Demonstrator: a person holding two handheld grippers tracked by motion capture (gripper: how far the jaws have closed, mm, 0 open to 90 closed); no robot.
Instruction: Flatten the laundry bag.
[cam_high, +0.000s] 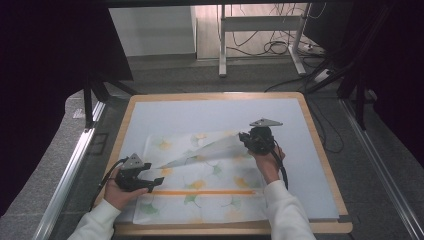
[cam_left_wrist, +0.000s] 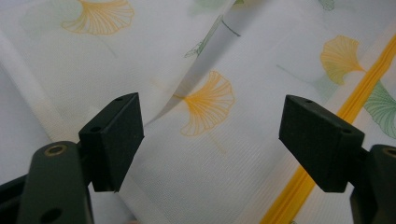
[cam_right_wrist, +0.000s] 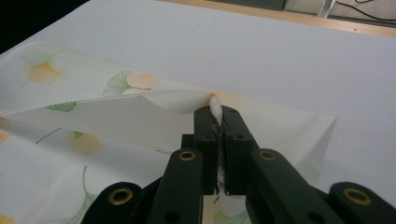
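Nearest, the left gripper (cam_high: 152, 182) has its fingers (cam_left_wrist: 114, 140) spread wide over the leaf-printed cloth (cam_high: 205, 192), gripping nothing. Farther off, the right gripper (cam_high: 243, 136) has its fingers (cam_right_wrist: 205, 140) pinched tight on the cloth's lifted edge above the counter (cam_high: 320, 145).

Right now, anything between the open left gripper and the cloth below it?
Nothing visible. The left gripper hangs with its jaws wide apart directly over the cloth, only bare fabric between them. The right gripper is shut on a lifted corner of the cloth farther off, clear of that gap.
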